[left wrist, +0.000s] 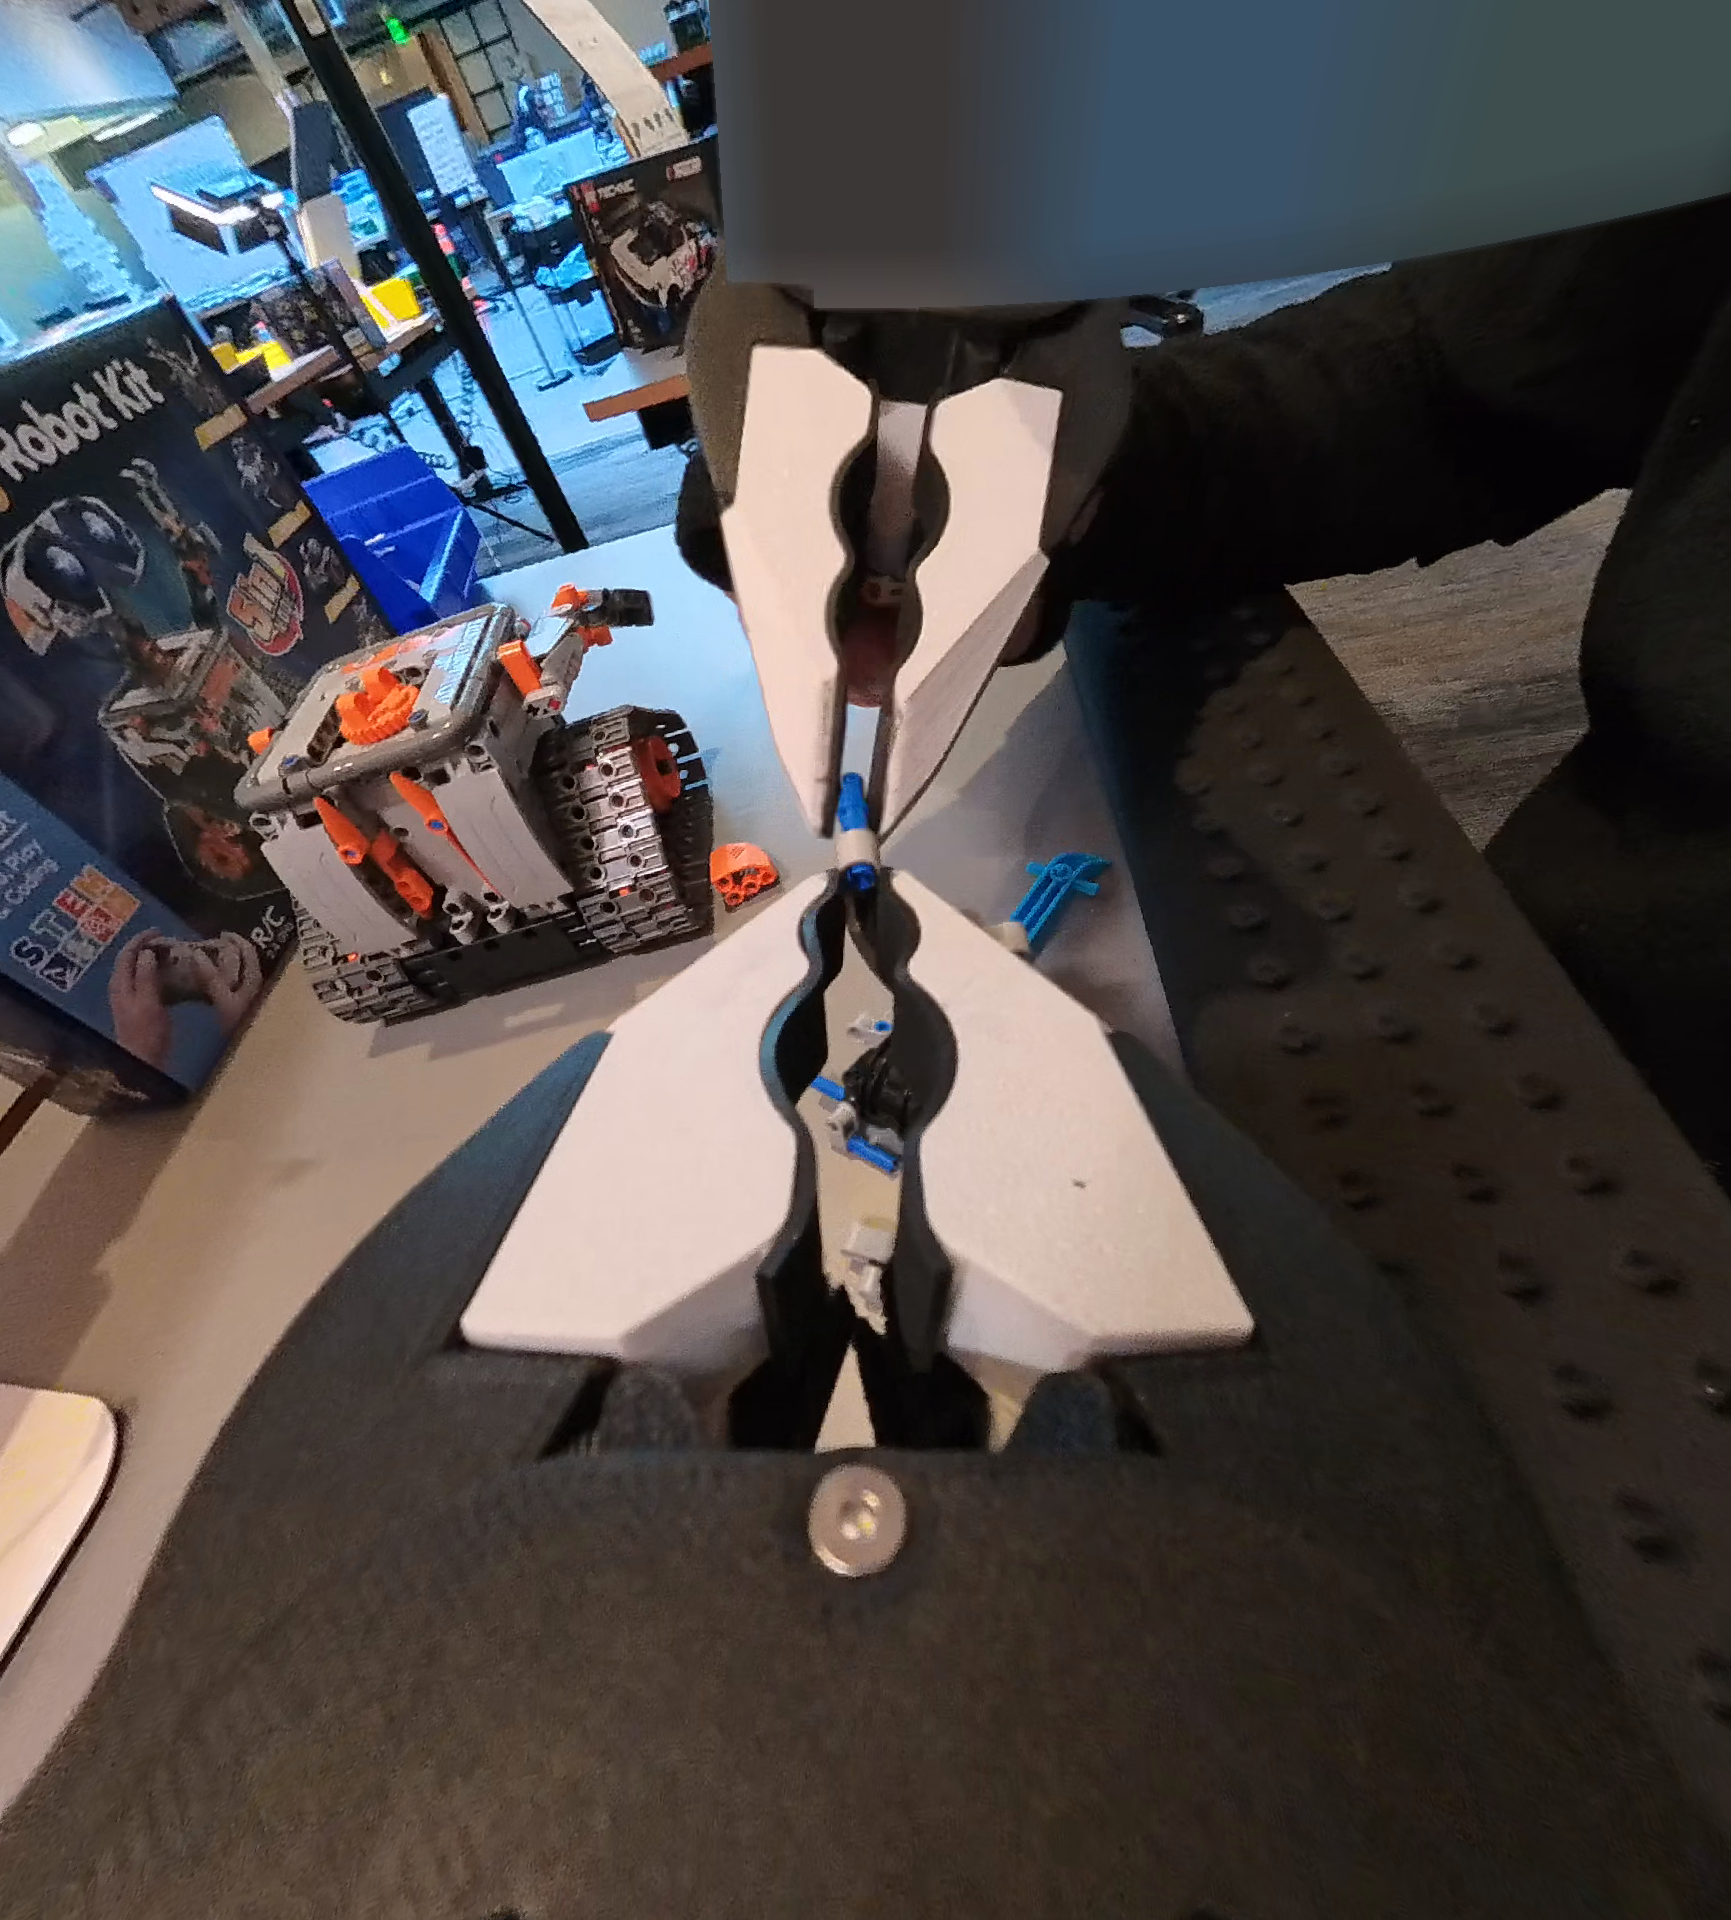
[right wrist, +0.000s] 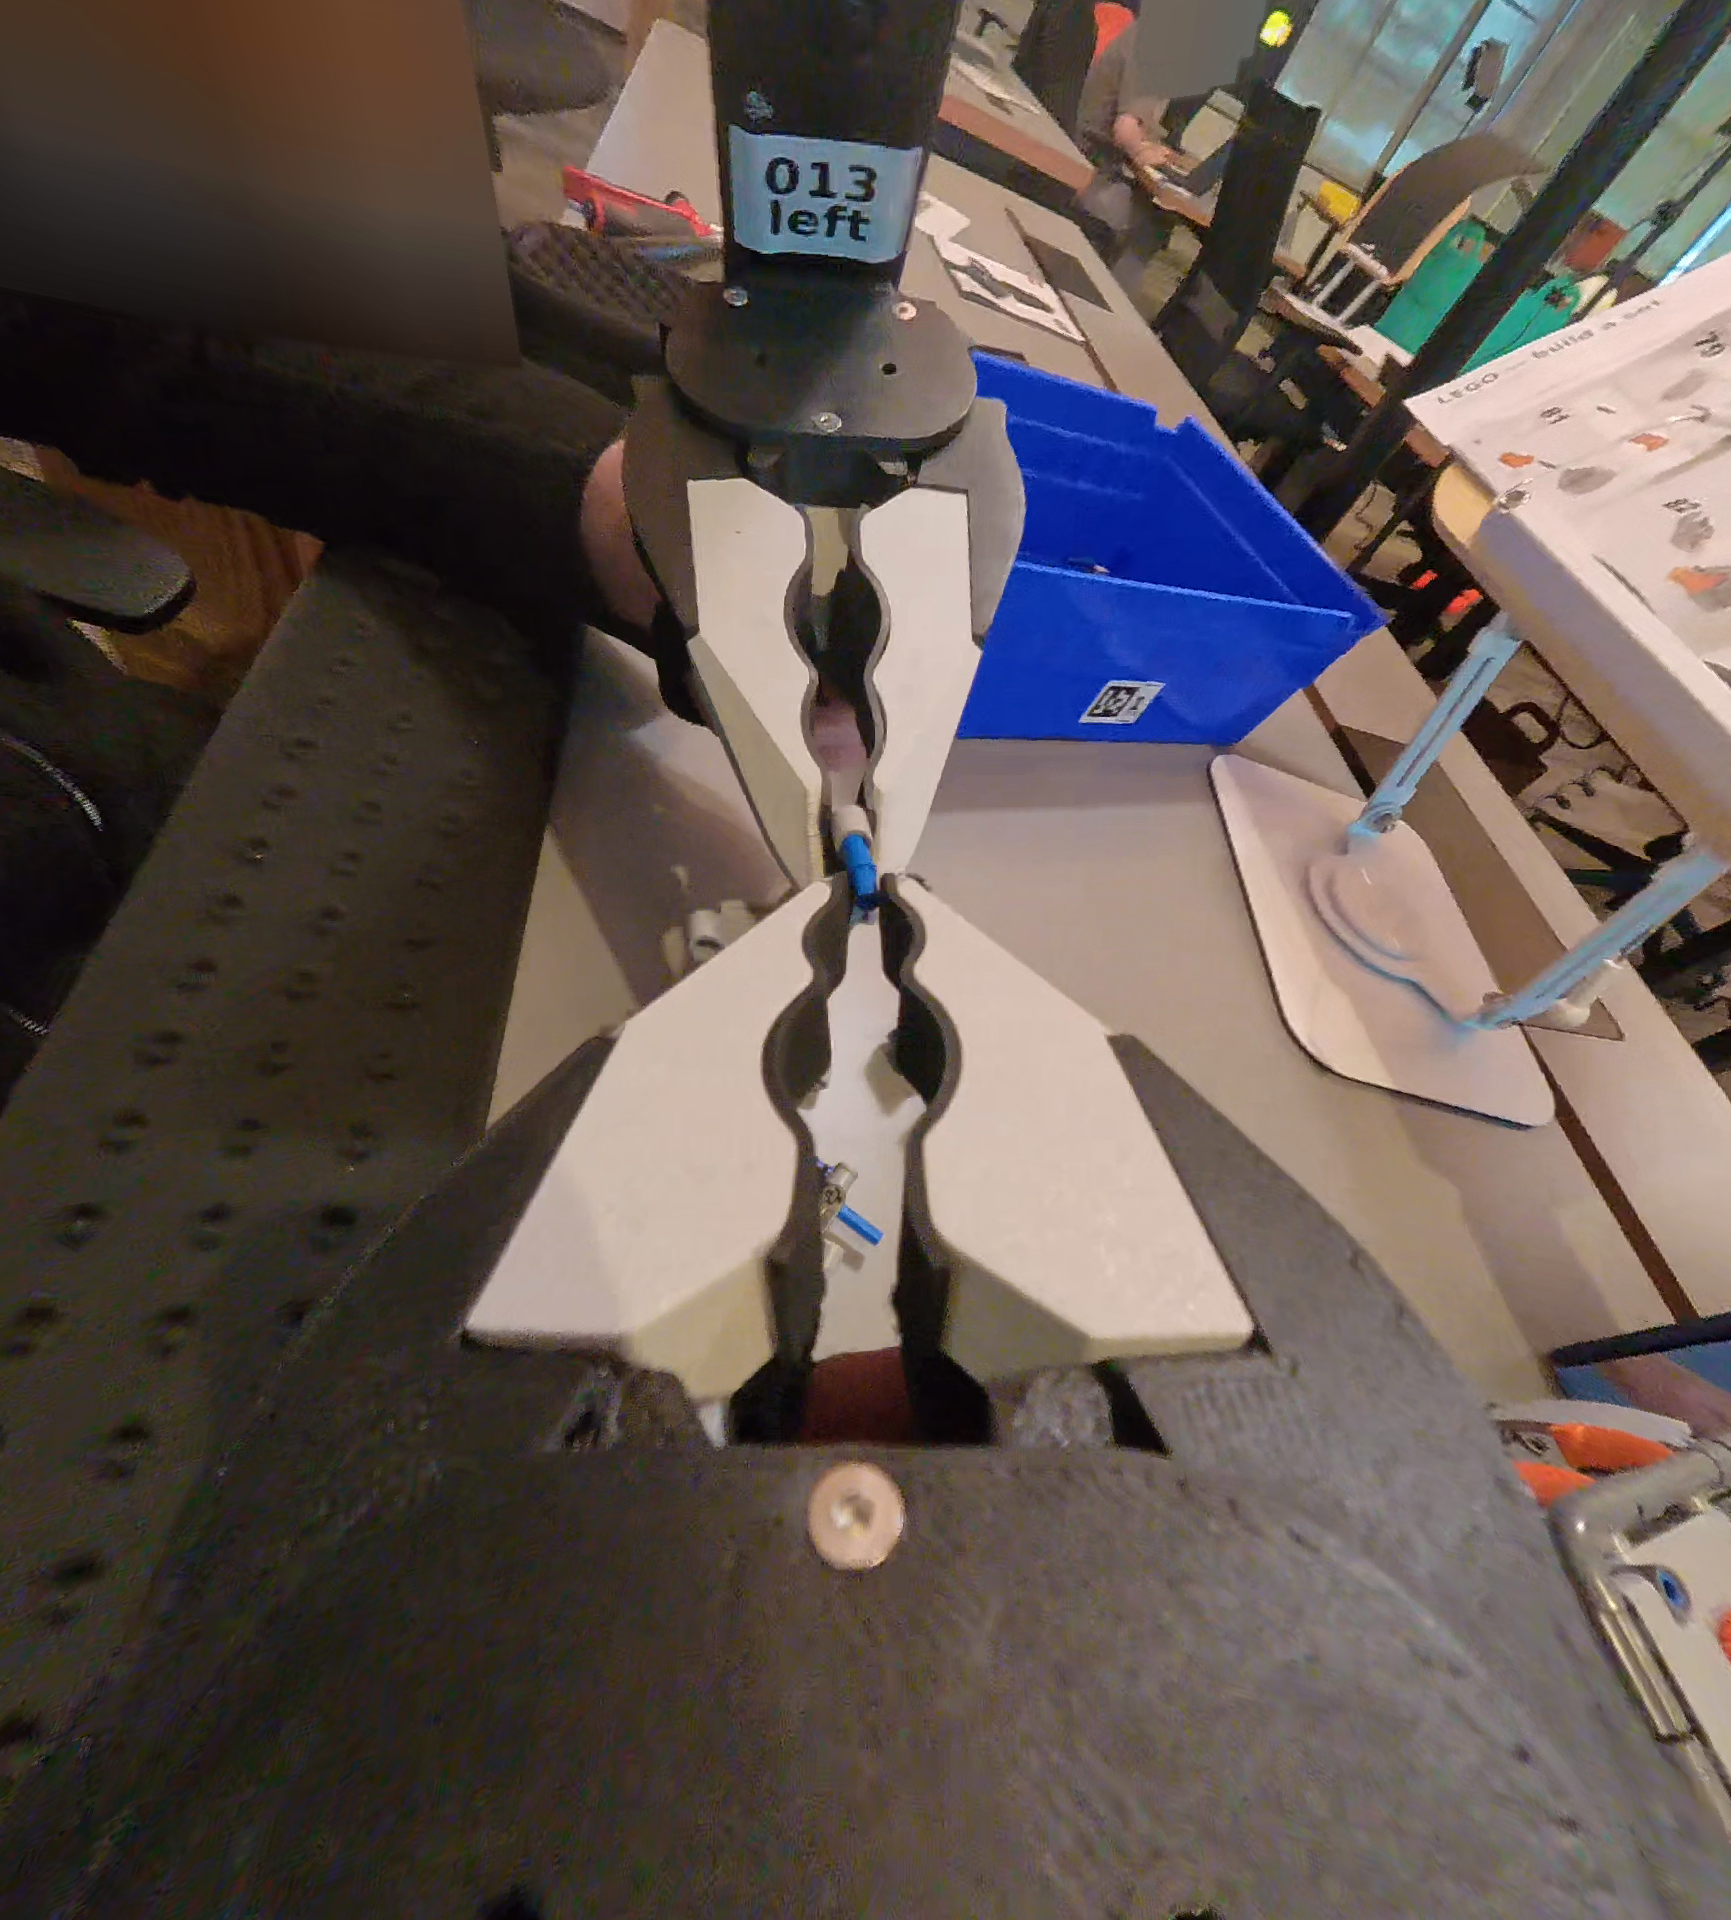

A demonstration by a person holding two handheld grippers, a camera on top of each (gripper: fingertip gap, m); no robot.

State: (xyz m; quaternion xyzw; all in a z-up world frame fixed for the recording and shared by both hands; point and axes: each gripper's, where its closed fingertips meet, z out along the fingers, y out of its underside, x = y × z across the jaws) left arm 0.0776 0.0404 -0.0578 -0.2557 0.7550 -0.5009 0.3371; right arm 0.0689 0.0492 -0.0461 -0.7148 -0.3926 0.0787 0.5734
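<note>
The left gripper (left wrist: 856, 902) and the right gripper (right wrist: 866, 902) meet tip to tip above the pale counter (left wrist: 549, 1039), each closed on one end of a small blue-and-white pin (left wrist: 854, 836). Just beside them stands a grey-and-orange tracked robot model (left wrist: 487, 790) (a blue bin (right wrist: 1152, 582) sits farther back).

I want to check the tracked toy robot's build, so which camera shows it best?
The left wrist view: the tracked toy robot stands whole on the table, left of the two gripper tips, with its treads, grey body and orange parts all visible. The right wrist view catches only a cropped grey and orange corner at its lower right edge.
</note>
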